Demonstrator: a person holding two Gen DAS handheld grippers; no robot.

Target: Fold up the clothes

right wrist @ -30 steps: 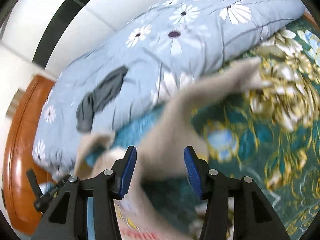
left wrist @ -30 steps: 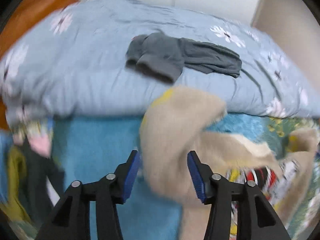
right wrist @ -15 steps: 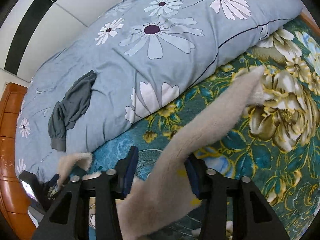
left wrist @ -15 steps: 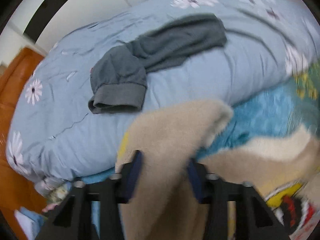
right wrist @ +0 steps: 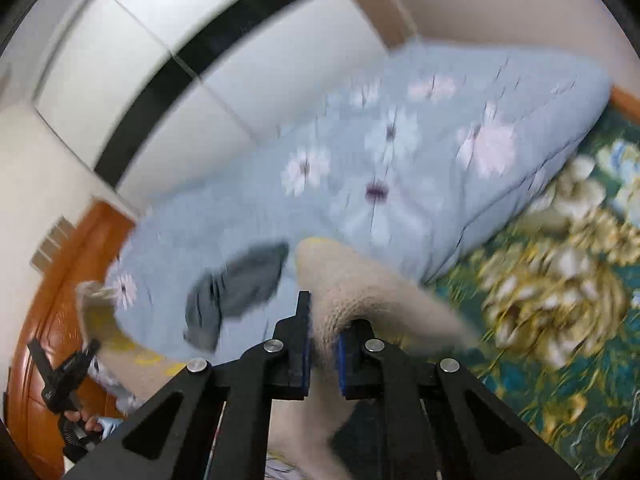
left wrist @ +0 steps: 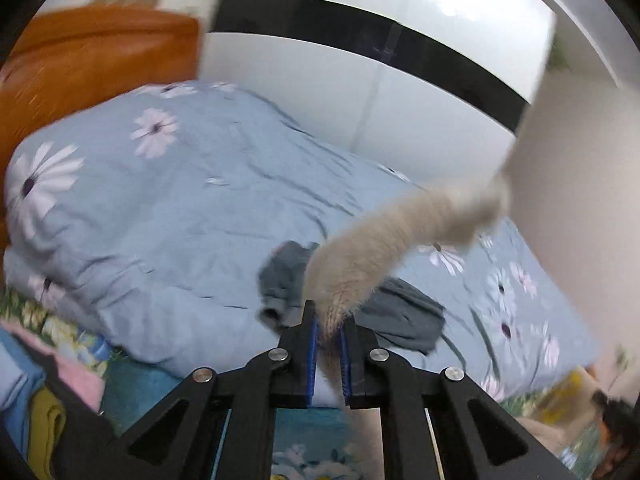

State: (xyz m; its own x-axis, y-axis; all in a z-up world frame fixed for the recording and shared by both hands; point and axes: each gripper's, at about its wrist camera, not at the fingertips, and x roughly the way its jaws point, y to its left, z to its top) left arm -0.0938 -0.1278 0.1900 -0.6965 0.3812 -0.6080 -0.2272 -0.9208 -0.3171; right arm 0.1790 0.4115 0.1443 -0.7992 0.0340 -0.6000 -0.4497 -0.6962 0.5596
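Observation:
A fuzzy beige sweater (left wrist: 384,248) is pinched in my left gripper (left wrist: 329,344), its sleeve swinging up and to the right in the air. My right gripper (right wrist: 323,344) is shut on another part of the same sweater (right wrist: 360,292), which bulges over the jaws and trails down right. In the right wrist view the left gripper (right wrist: 64,372) shows at the far left with more beige cloth (right wrist: 100,320) beside it. Both views are blurred by motion.
A rolled blue quilt with daisies (left wrist: 160,216) (right wrist: 400,160) lies across the bed, a dark grey garment (left wrist: 404,320) (right wrist: 236,288) on it. A green floral bedspread (right wrist: 560,280) is at right. An orange wooden headboard (left wrist: 88,60), a white wall and a clothes pile (left wrist: 40,400) surround it.
Both grippers have closed on the beige sweater and lifted it off the bed. The cameras have tilted up toward the wall, and the sleeve now swings in the air.

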